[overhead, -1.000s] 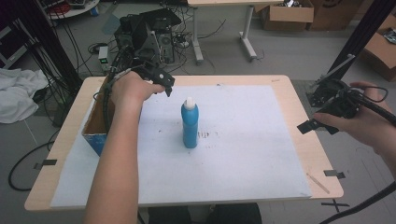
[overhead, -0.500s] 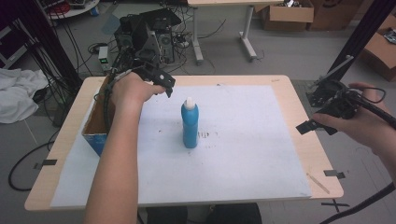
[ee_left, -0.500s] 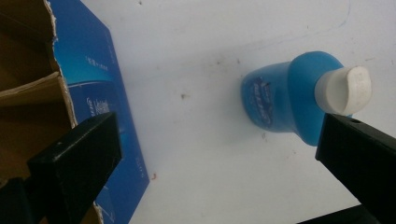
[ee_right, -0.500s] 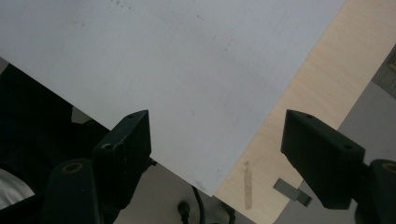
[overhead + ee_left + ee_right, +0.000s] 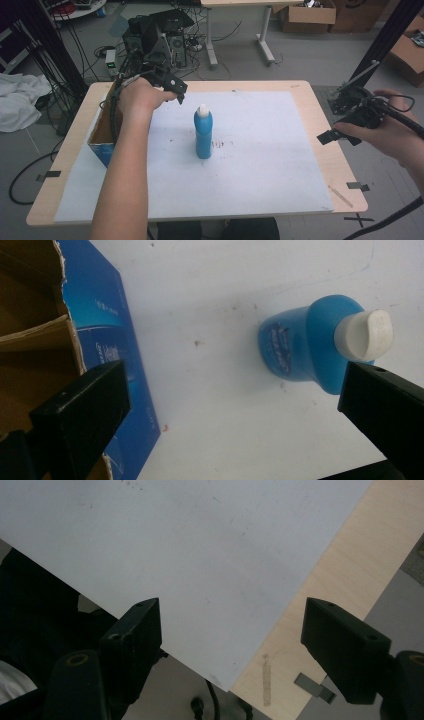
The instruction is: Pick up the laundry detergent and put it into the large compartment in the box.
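Observation:
A blue bottle (image 5: 203, 135) with a white cap (image 5: 202, 108) stands upright near the middle of the white sheet (image 5: 260, 155). My left gripper (image 5: 176, 89) hovers above the table, left of and behind the bottle, beside an open blue cardboard box (image 5: 102, 142). In the left gripper view the jaws of the left gripper (image 5: 235, 382) stand wide open and empty, with the bottle (image 5: 305, 345) below near the right jaw and the box (image 5: 112, 335) at the left. My right gripper (image 5: 340, 131) hangs over the table's right edge. In its own view the right gripper (image 5: 235, 612) is open and holds nothing.
The wooden table (image 5: 325, 150) has a bare strip right of the sheet, with a tape piece (image 5: 312, 686) by the edge. Behind the table lie cables and equipment (image 5: 155, 30) on the floor, with cardboard boxes (image 5: 310, 15) farther back.
My left gripper has edged slightly toward the bottle. The right gripper has hardly moved.

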The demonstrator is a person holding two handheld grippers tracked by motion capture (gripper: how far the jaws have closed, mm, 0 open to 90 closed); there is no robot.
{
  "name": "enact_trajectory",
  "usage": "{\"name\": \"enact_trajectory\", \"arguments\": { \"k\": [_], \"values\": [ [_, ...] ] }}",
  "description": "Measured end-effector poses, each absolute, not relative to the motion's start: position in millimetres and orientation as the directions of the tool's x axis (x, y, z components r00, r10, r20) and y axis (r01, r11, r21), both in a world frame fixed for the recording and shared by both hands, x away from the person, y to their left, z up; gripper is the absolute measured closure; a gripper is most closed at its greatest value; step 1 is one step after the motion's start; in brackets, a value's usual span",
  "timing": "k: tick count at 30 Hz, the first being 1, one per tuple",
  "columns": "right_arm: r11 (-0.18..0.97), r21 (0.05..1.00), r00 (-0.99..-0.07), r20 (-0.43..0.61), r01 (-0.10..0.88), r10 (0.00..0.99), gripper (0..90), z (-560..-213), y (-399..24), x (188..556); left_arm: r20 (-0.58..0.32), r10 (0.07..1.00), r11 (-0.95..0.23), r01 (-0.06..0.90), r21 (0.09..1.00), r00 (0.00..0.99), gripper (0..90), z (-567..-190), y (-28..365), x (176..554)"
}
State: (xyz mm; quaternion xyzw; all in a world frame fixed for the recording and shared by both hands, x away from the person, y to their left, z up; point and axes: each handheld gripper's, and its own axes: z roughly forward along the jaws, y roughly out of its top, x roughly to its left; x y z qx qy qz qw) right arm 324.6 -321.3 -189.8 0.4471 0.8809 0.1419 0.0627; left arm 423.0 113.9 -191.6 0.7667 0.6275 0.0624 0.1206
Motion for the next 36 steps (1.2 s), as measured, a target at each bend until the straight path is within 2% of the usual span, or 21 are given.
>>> {"name": "enact_trajectory", "arguments": {
  "k": [21,36],
  "values": [
    [0.554,0.309,-0.588,0.025,0.773,0.808,24.3,-195.0,-329.3,325.2,-0.075,0.973,-0.187,0.933,0.307,0.22,1.0,-180.2,92.4,419.8],
    [0.553,0.312,-0.59,0.032,0.772,0.806,24.1,-198.8,-332.6,322.4,-0.086,0.967,-0.199,0.918,0.342,0.242,1.2,-177.4,61.7,416.4]
  ]
}}
